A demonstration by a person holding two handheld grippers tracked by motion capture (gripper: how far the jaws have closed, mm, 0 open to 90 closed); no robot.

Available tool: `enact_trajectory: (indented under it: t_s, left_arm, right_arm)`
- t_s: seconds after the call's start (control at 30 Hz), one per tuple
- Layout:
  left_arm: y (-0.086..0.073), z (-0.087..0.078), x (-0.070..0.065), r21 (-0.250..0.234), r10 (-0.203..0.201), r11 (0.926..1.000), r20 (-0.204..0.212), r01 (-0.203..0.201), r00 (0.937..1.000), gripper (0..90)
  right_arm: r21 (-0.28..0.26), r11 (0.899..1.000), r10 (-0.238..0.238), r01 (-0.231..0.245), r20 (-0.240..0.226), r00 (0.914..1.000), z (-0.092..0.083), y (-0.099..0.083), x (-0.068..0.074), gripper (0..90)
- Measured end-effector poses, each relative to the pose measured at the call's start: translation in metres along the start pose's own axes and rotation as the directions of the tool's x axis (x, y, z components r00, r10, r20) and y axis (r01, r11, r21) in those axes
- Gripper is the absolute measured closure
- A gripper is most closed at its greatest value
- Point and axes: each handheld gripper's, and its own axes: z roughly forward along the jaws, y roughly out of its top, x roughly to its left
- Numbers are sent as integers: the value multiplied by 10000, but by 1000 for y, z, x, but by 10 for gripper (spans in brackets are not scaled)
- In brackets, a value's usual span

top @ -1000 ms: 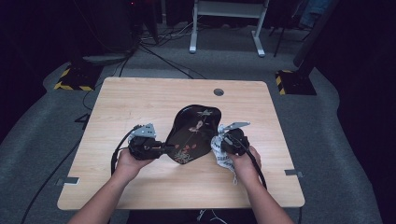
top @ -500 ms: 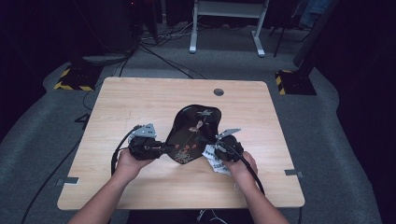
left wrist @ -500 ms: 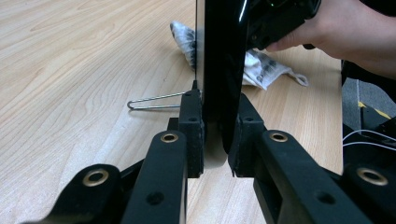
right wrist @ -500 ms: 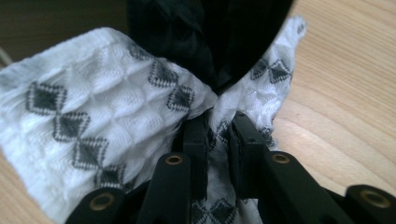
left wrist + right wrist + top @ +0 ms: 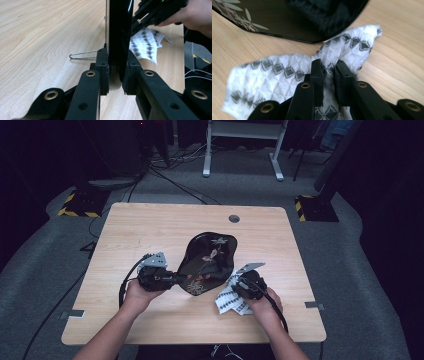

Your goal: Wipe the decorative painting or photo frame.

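Nearest the person, the right gripper [image 5: 239, 285] sits low over the near right part of the wooden table [image 5: 150, 227], its jaws clamped on a white cloth [image 5: 231, 301] patterned with grey diamonds; the cloth bunches between the pads and spreads flat on the wood just beside the tray's near right edge. To its left, the left gripper [image 5: 181, 279] is closed on the near left rim of a black lacquer tray [image 5: 210, 260] painted with leaves and flowers, the rim pinched between both pads. The tray stretches away toward the middle of the table. Beyond it, near the far edge, is a round cable hole [image 5: 234, 218].
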Motion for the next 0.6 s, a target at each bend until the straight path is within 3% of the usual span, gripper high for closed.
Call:
enact_trajectory:
  t_s: [0.17,0.27,0.6]
  left_arm:
    - [0,0,2,-39,50,10000,-47,-50,10000,786]
    - [0,-1,3,-30,75,10000,-31,-75,10000,785]
    - [0,-3,9,-62,135,9999,-62,-136,9999,778]
  right_arm:
    - [-783,9964,336,-317,238,9992,-23,-4,-12,792]
    - [-1378,9888,645,-574,476,9968,-34,-7,-22,789]
    - [-1592,9778,1487,-1360,704,9864,-45,-16,-51,787]
